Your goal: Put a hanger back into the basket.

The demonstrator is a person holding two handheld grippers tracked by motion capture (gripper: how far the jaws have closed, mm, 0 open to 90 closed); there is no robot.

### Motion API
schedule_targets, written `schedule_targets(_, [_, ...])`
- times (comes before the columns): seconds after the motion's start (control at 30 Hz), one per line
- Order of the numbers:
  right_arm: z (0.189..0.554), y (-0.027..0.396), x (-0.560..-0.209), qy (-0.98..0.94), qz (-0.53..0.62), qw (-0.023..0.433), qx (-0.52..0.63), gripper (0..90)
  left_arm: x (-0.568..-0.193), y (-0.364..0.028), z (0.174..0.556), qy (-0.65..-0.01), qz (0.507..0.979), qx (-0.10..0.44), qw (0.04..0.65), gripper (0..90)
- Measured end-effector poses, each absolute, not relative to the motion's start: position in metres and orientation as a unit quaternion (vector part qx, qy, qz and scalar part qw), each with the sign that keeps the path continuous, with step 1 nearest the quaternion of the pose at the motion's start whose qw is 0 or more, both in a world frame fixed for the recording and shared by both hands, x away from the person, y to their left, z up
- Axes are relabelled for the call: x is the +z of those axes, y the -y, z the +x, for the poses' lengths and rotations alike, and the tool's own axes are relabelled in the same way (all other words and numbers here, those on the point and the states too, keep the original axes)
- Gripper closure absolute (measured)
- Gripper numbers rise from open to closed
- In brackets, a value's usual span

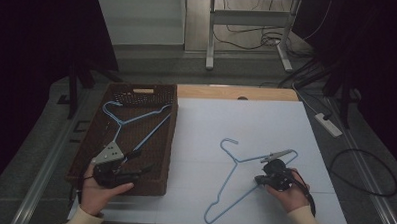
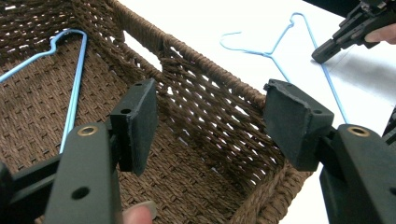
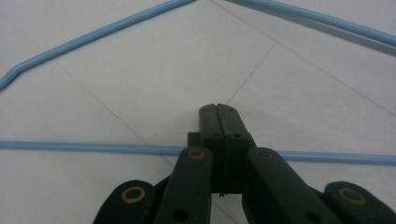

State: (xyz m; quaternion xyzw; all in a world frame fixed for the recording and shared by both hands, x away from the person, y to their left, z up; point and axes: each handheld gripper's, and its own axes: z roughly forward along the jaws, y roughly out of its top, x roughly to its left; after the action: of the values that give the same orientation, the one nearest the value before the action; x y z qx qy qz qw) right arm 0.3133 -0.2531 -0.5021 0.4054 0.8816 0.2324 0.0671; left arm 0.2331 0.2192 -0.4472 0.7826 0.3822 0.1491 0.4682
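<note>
Two blue hangers: one (image 1: pixel 136 121) in the basket (image 1: pixel 160 170), one (image 1: pixel 244 178) beside it.

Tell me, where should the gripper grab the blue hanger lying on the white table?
Probably the long straight bottom bar of the blue hanger, coming straight down from above. It lies flat on the white table, so jaws must straddle the thin wire. The right gripper sits shut there.

Your left gripper (image 1: pixel 134 166) is black with a grey three-cornered plate on top; your right gripper (image 1: pixel 258 179) is black too, trailing a dark cable. Brass-ringed screw holes dot the jaws. Your sleeves are cream.
</note>
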Motion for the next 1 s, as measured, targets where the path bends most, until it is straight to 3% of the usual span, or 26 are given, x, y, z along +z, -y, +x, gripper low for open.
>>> schedule_targets(0.33, [0.328,0.246,-0.486,-0.878,0.379,0.083,0.280,90.0,-0.447,-0.218,0.233,-0.382,0.782,0.149,0.469,36.9])
schedule_targets(0.4, [0.337,0.239,-0.480,-0.878,0.369,0.093,0.291,81.8,-0.448,-0.218,0.233,-0.381,0.783,0.149,0.469,36.8])
schedule_targets(0.5, [0.350,0.226,-0.474,-0.881,0.359,0.095,0.293,76.8,-0.448,-0.218,0.233,-0.381,0.783,0.149,0.469,36.8])
schedule_targets(0.63, [0.373,0.202,-0.472,-0.895,0.343,0.092,0.272,61.3,-0.449,-0.218,0.234,-0.381,0.783,0.148,0.469,36.8])
schedule_targets(1.0, [0.417,0.157,-0.488,-0.918,0.325,0.062,0.220,56.4,-0.448,-0.218,0.233,-0.379,0.785,0.148,0.468,36.7])
